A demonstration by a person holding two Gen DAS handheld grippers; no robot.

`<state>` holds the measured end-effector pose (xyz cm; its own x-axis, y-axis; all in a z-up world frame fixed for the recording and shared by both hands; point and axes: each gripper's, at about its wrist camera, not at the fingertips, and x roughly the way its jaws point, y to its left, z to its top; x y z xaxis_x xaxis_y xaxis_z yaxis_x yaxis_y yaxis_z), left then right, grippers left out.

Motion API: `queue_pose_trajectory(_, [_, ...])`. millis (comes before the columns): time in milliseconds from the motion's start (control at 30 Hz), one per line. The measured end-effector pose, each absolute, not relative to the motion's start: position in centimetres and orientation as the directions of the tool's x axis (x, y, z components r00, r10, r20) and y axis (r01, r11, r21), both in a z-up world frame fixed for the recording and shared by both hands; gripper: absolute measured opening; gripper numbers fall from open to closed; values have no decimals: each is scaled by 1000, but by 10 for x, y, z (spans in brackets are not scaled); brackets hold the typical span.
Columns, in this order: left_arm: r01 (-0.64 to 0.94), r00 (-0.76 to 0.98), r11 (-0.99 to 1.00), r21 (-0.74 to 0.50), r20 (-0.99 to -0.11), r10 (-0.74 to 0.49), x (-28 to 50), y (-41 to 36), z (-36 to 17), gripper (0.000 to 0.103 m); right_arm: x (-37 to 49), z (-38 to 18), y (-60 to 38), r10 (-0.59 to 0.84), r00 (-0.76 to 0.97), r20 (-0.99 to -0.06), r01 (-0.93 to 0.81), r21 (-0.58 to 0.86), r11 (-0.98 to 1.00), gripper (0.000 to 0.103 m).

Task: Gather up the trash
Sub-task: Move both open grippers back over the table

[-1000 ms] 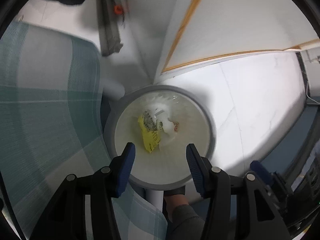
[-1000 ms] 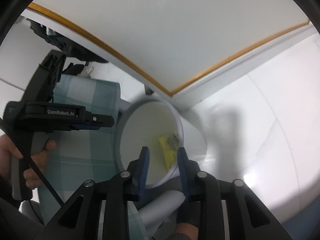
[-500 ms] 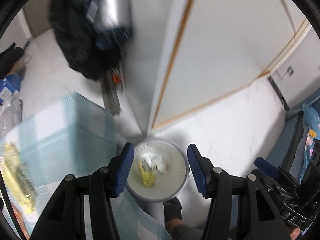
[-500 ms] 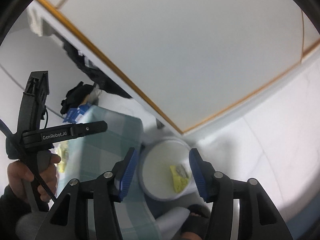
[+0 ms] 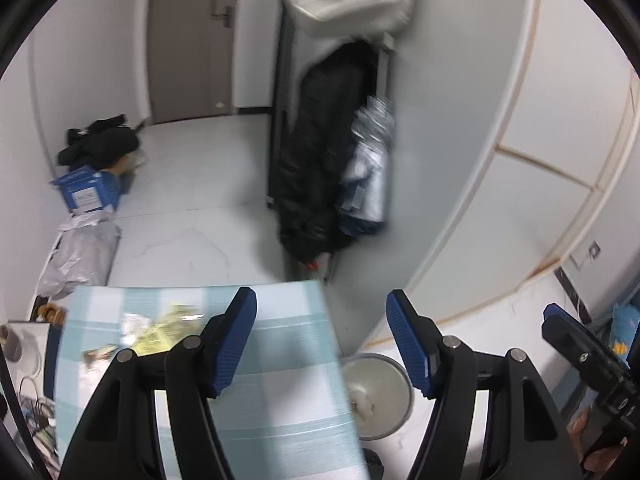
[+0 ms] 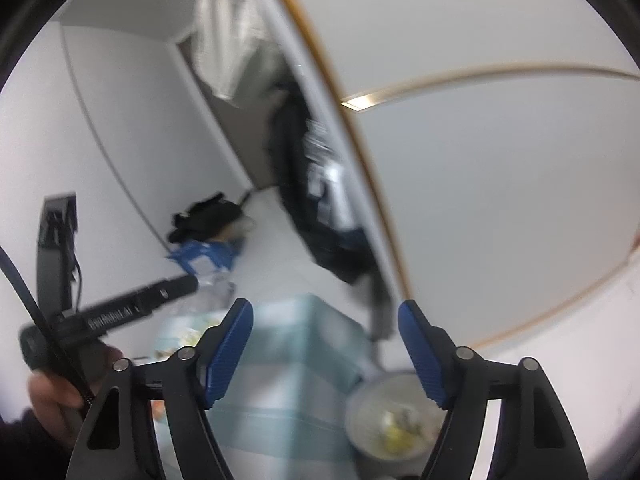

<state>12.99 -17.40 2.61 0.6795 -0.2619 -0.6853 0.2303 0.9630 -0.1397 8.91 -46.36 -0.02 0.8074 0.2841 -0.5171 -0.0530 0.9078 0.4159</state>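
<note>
A grey round bin [image 5: 380, 396] stands on the floor at the table's corner, with white and yellow trash inside; the right wrist view shows the bin [image 6: 394, 426] blurred. Yellow and white wrappers [image 5: 160, 330] lie on the far left of the pale blue checked tablecloth [image 5: 280, 380]. My left gripper [image 5: 322, 336] hangs high above table and bin, its jaws opening with nothing between them. My right gripper [image 6: 325, 340] is also raised, jaws opening and empty. A hand holds the left gripper's body [image 6: 108, 312] at the left of the right wrist view.
Dark and white coats [image 5: 324, 160] hang on a rack by the white wardrobe [image 5: 520, 160]. On the floor lie a blue box [image 5: 86, 192], a grey plastic bag [image 5: 78, 256] and dark clothing [image 5: 100, 144]. A grey door [image 5: 188, 40] is at the back.
Both grippers have risen far from the bin and tilted up, so the room now shows. Both pairs of jaws have spread wider. The bin has shrunk to the lower edge of both views.
</note>
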Motion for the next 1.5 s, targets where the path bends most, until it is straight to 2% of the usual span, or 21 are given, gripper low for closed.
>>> queue_pose_trajectory(167, [144, 735, 978, -152, -645, -209, 111, -124, 42, 74, 92, 28, -409, 341, 815, -469, -148, 400, 904, 80])
queue_pose_trajectory(233, [118, 755, 981, -152, -628, -188, 104, -105, 48, 76, 89, 38, -389, 357, 816, -455, -180, 385, 905, 81])
queue_pose_trajectory(367, [81, 780, 985, -150, -606, -156, 99, -77, 49, 82, 83, 48, -348, 374, 819, -435, -233, 343, 910, 88])
queue_pose_trajectory(533, [35, 810, 988, -148, -576, -115, 89, -48, 48, 85, 81, 51, -302, 366, 830, -422, -271, 269, 924, 92])
queue_pose_trajectory(733, [-21, 852, 990, -140, -520, -56, 77, -10, 39, 92, 78, 43, -256, 403, 810, -427, -318, 257, 912, 94])
queue_pose_trajectory(933, [-79, 846, 984, -157, -533, -17, 72, 22, 20, 93, 85, 20, -216, 417, 777, -472, -348, 231, 909, 96])
queue_pose_trajectory(1133, [-121, 839, 976, -180, -543, 4, 64, 54, -10, 99, 98, -12, -182, 388, 727, -566, -354, 174, 919, 98])
queue_pose_trajectory(1500, [-149, 781, 950, -274, -622, -57, 77, 89, -37, 99, 122, -74, -141, 359, 588, -725, -388, 137, 911, 98])
